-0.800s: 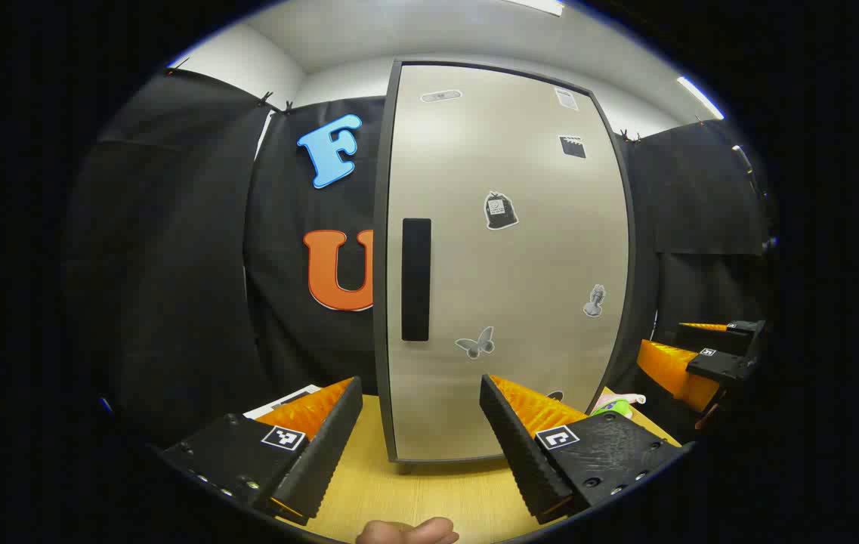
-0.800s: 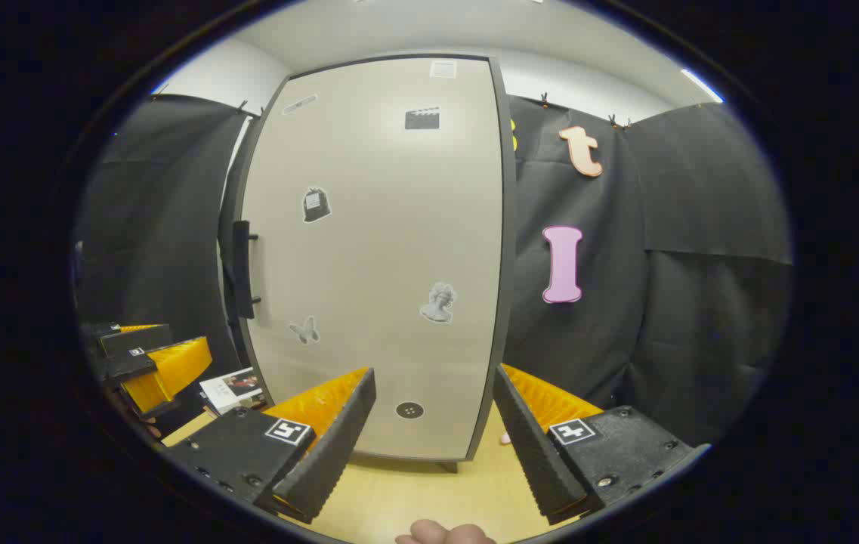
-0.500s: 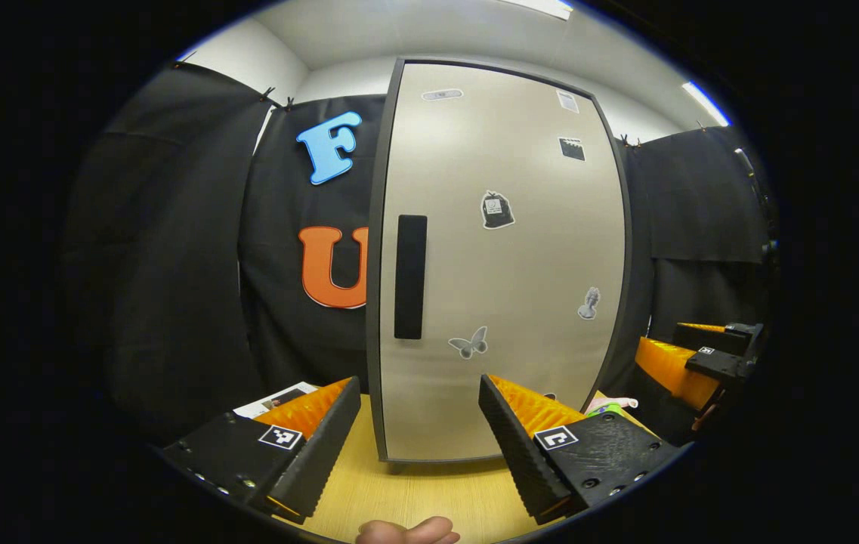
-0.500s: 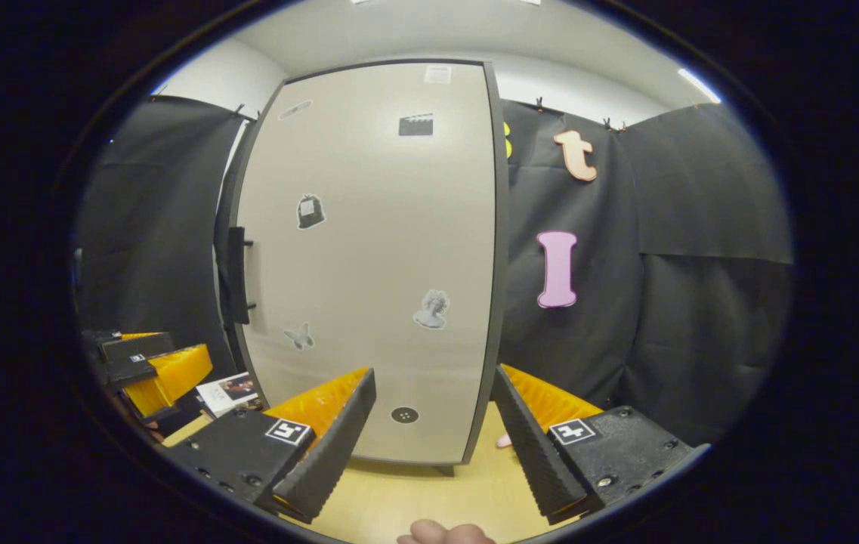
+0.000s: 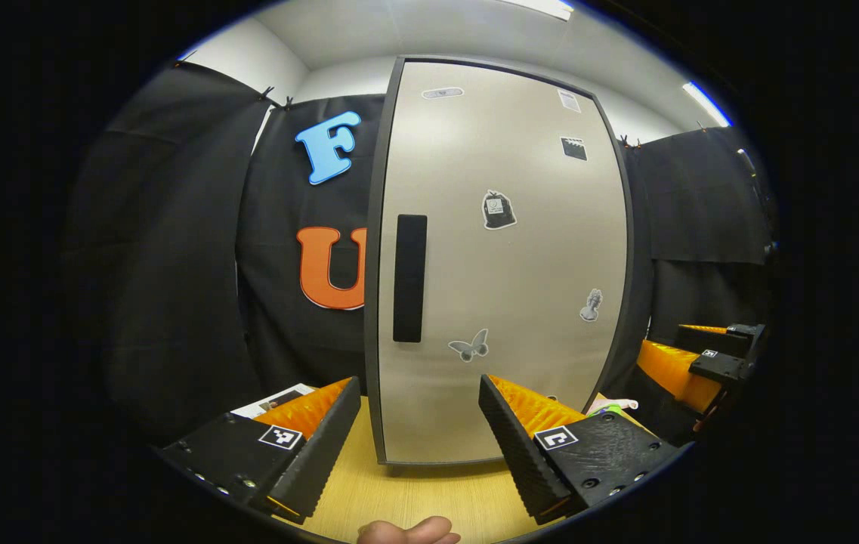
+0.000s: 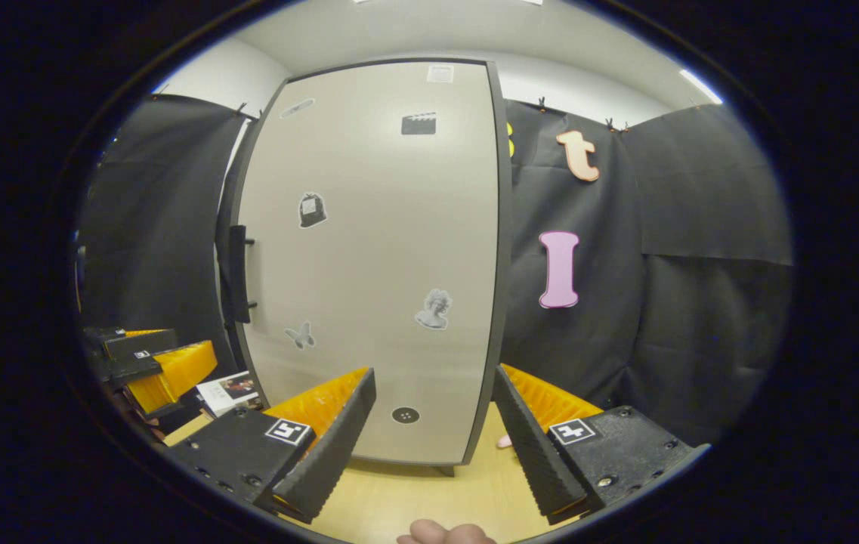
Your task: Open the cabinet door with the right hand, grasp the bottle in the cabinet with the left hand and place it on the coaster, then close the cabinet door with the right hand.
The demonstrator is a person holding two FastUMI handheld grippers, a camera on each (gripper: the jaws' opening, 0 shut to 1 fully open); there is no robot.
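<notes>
A: Where does the cabinet stand?

B: Upright at the far side of the wooden table [image 5: 414, 495], with its cabinet door [image 5: 505, 264] flat against the frame, so the bottle inside is hidden. A dark handle [image 5: 409, 278] runs vertically along the door's left edge, and small stickers dot the panel, among them a butterfly sticker [image 5: 470, 346].

A: And the left gripper [image 5: 420, 442]?

B: It hovers near the table's front edge, facing the door's lower left part. Its jaws are spread wide and hold nothing. A fingertip [image 5: 408, 532] of the person shows at the bottom.

A: The right gripper [image 6: 429, 438]?

B: It also hangs in front of the door, toward its right edge, released and apart from the panel, well right of the handle. In the left gripper view it shows at the far right [image 5: 690, 363].

A: Anything else on the table?

B: A printed booklet [image 6: 229, 391] lies to the left of the cabinet. Something small in pink and green [image 5: 610, 406] peeks out at the cabinet's right; I cannot tell what it is.
</notes>
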